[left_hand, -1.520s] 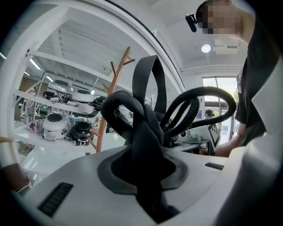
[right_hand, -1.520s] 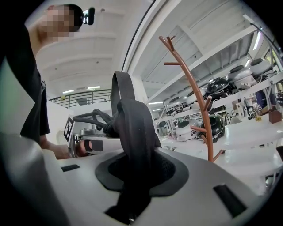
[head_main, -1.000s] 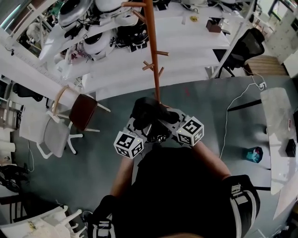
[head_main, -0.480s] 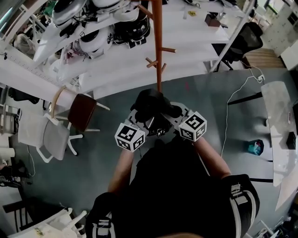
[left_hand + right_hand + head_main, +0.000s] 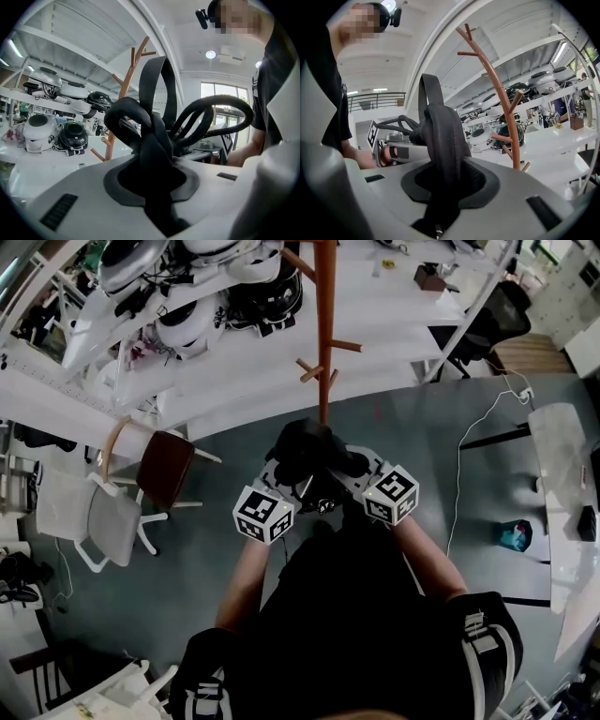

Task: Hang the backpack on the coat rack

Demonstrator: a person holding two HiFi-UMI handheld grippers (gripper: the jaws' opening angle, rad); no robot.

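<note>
The fingers of the left gripper [image 5: 157,187] are clenched on a black strap [image 5: 152,140] of the backpack [image 5: 307,451]. The strap runs up out of the dark slot between them and folds into loops of webbing and cord in front of the camera. The fingers of the right gripper [image 5: 440,185] are clamped the same way on a wider padded strap [image 5: 443,136], which stands up from between them with a narrow loop above it.

In the head view the two grippers sit side by side on the near side of the coat rack [image 5: 324,352]. The left gripper [image 5: 286,486] and right gripper [image 5: 352,479] angle in toward each other, and the black bundle of backpack bunches between their tips. That bundle lies right at the foot of the rack's reddish-brown pole as seen from above. Whether it touches the pole cannot be told, and none of it is on a peg [image 5: 343,346]. The pegs stick out higher up the pole, on both sides.

The person's forearms [image 5: 246,587] and black top [image 5: 366,624] fill the lower frame, nearer than the rack.

Beyond the rack runs a long white bench [image 5: 384,352]. To the rack's left stands a shelf with helmets [image 5: 187,324] on it. A brown-seated chair [image 5: 167,465] and a white chair [image 5: 103,517] stand on the grey floor [image 5: 412,437] left of the rack. A black office chair [image 5: 497,329] and a white cable [image 5: 469,460] lie to its right.
</note>
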